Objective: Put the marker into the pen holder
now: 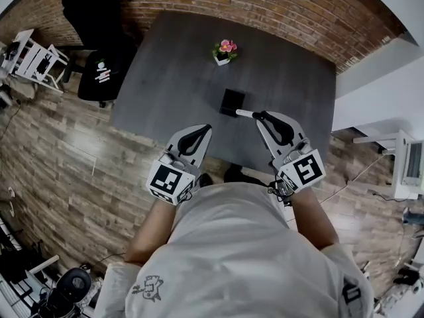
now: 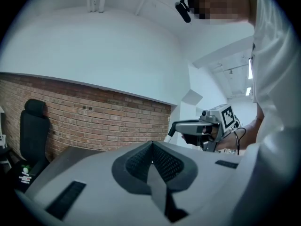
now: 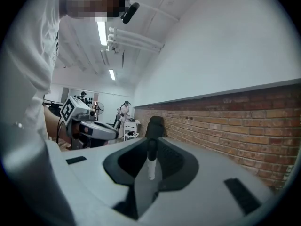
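Marker [image 3: 150, 161] gripped in right gripper [image 1: 261, 116], beside pen holder [image 1: 232, 102].

Right jaws clenched on marker: dark body between the pads, white end sticking out toward the black pen holder. In head view, white end at the holder's near right corner, outside it; touching or not, cannot tell. Pen holder upright near the middle of the dark tabletop [image 1: 165, 78]. Left gripper [image 1: 206, 129] to the left of the right one, apart from it, over the near tabletop edge; jaws pressed together, nothing between them. Small pot of pink flowers [image 1: 224, 52] farther back on the tabletop, apart from the holder. Black chair [image 1: 99, 45] at the far left corner, on wood floor [image 1: 59, 164]; brick wall [image 1: 265, 12] behind.
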